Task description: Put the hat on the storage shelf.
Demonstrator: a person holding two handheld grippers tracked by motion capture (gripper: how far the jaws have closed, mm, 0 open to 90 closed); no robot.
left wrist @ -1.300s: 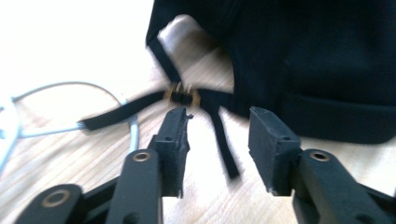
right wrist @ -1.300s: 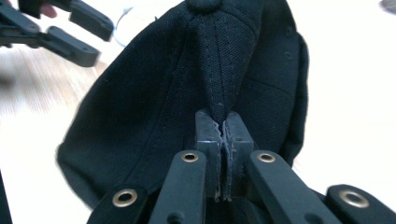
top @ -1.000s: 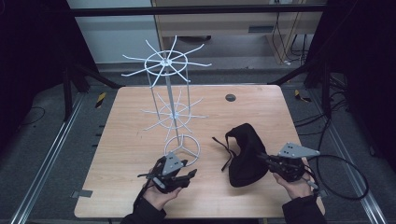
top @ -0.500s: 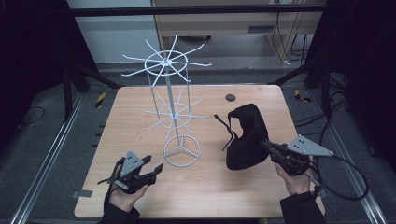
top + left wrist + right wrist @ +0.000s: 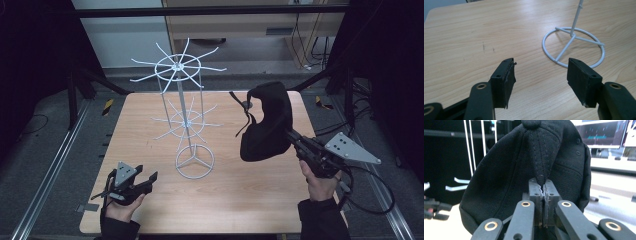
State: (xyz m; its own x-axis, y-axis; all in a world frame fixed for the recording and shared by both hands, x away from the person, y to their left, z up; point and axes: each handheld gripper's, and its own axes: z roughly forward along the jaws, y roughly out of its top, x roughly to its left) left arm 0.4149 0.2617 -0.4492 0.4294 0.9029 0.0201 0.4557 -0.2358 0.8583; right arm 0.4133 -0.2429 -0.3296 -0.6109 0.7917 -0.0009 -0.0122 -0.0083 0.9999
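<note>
A black cap (image 5: 266, 122) hangs in the air over the table's right side, its strap dangling to the left. My right gripper (image 5: 295, 140) is shut on a fold of the cap's fabric (image 5: 541, 160), pinched between the two pads. A white wire hat stand (image 5: 180, 95) with two tiers of radiating arms rises from a ring base (image 5: 195, 162) at the table's middle. My left gripper (image 5: 150, 179) sits low near the front left edge, pointing toward the ring base (image 5: 574, 46). Its jaws have just been opening and stand wide apart with nothing between them (image 5: 541, 77).
The wooden table (image 5: 140, 125) has black frame rails (image 5: 60, 160) along its sides. A cable (image 5: 375, 200) trails from my right gripper off the table's right edge. Monitors (image 5: 604, 132) glow in the background behind the cap.
My right gripper lifted the cap off the table and up toward the stand's height. My left gripper moved left, away from the ring base, and its jaws opened wider.
</note>
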